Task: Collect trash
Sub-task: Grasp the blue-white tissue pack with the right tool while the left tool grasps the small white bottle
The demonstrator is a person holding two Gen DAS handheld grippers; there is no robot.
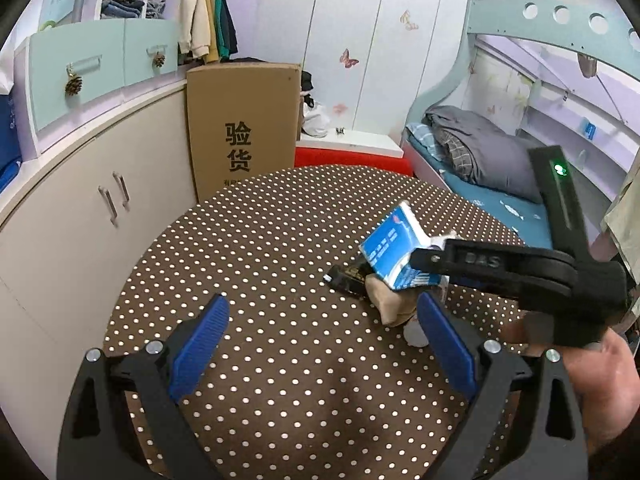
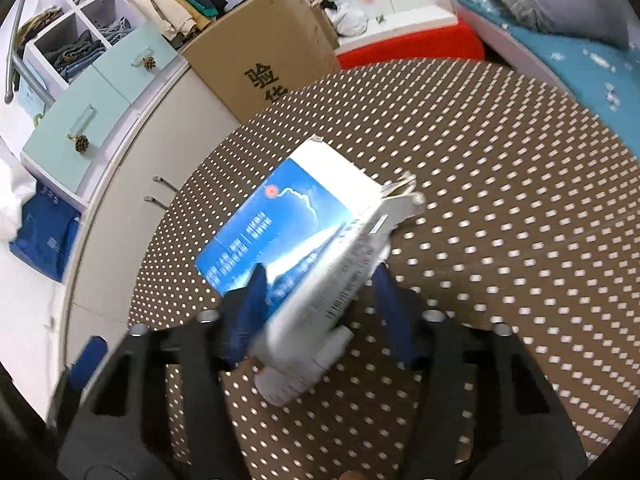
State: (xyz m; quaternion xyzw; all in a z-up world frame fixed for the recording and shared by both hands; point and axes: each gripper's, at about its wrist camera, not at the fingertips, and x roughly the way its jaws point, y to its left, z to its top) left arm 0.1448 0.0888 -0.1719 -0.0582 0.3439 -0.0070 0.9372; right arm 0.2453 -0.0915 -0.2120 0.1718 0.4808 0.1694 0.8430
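Observation:
My right gripper (image 2: 320, 280) is shut on a blue and white milk carton (image 2: 280, 232) and holds it tilted above the round polka-dot table (image 2: 500, 220). In the left wrist view the carton (image 1: 394, 248) hangs in the right gripper (image 1: 424, 260) over the table's right side. Under it lie a small black box (image 1: 346, 278) and a crumpled beige wrapper (image 1: 390, 304). My left gripper (image 1: 320, 340) is open and empty, low over the table (image 1: 260, 240), with its right finger close to the beige wrapper.
A cardboard box (image 1: 244, 128) stands behind the table against a beige cabinet (image 1: 80, 208). A red and white box (image 1: 352, 152) sits at the far side. A bunk bed (image 1: 500, 152) with grey bedding is to the right. A small white cap (image 1: 416, 334) lies by the wrapper.

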